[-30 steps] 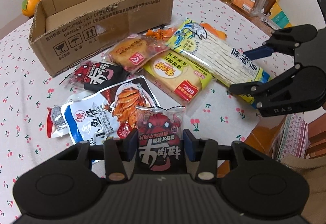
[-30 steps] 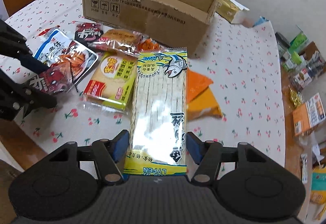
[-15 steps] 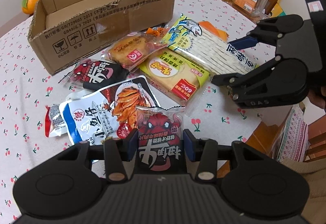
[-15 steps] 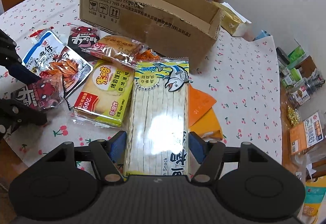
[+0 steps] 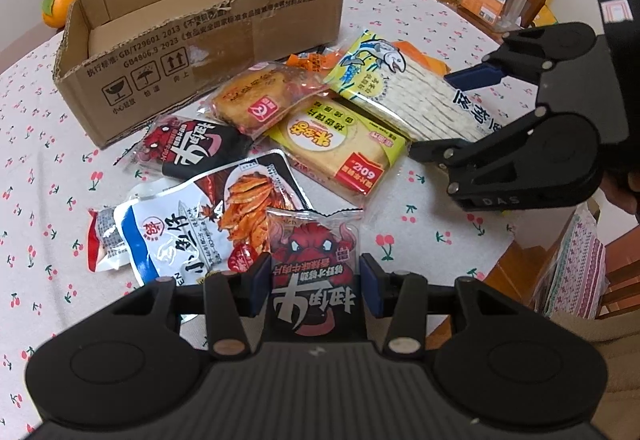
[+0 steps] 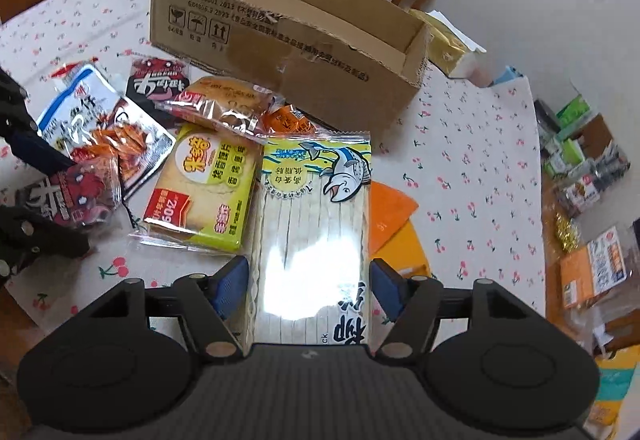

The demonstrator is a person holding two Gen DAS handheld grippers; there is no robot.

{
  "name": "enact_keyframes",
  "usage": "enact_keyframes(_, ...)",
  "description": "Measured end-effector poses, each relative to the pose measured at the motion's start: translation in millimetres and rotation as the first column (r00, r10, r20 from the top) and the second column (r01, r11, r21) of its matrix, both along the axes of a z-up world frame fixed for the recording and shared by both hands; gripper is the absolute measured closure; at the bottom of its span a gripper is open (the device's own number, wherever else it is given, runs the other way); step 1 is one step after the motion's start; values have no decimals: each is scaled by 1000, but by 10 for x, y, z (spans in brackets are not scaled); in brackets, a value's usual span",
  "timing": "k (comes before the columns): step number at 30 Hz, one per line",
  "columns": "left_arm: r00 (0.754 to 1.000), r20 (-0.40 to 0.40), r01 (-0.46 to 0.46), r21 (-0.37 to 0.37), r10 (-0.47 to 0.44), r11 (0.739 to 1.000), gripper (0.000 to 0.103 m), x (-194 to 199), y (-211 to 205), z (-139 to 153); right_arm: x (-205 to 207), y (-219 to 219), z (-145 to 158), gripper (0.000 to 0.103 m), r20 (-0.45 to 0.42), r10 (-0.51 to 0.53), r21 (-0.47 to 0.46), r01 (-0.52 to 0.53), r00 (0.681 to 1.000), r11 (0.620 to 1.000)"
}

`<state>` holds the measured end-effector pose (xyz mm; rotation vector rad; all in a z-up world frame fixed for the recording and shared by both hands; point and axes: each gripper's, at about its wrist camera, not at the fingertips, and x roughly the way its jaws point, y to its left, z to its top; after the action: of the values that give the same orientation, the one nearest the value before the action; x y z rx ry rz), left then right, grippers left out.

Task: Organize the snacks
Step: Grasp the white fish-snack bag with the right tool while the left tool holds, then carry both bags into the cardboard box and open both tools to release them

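Two packets are being gripped: left gripper [image 5: 314,282] is clenching the red packet [image 5: 314,264], right gripper [image 6: 309,286] is grasping the fish-stick bag [image 6: 314,224] (both low in frame). Next, probably carrying them to the cardboard box [image 5: 208,52], upper left.

Snack packs [image 5: 328,144] beside cardboard box [image 5: 200,40]

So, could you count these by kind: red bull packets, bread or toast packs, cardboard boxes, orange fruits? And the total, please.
Red bull packets: 2
Bread or toast packs: 2
Cardboard boxes: 1
Orange fruits: 1
Total: 6
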<state>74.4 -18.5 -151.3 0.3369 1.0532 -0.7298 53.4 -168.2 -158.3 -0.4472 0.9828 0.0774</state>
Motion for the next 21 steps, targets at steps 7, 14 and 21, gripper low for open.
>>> enact_keyframes(7,1000,-14,-1,-7,1,1000,58,4,5,75,-17,-139,143,41,-21,-40,95,42,999,995)
enact_keyframes(14,1000,-8,-1,-16,1,1000,58,11,-4,310,-22,-290,440,41,-24,-76,176,79,997,981)
enact_keyframes(21,999,6,-42,-25,42,999,58,142,84,605,71,-373,793,41,-22,-109,258,111,994,960)
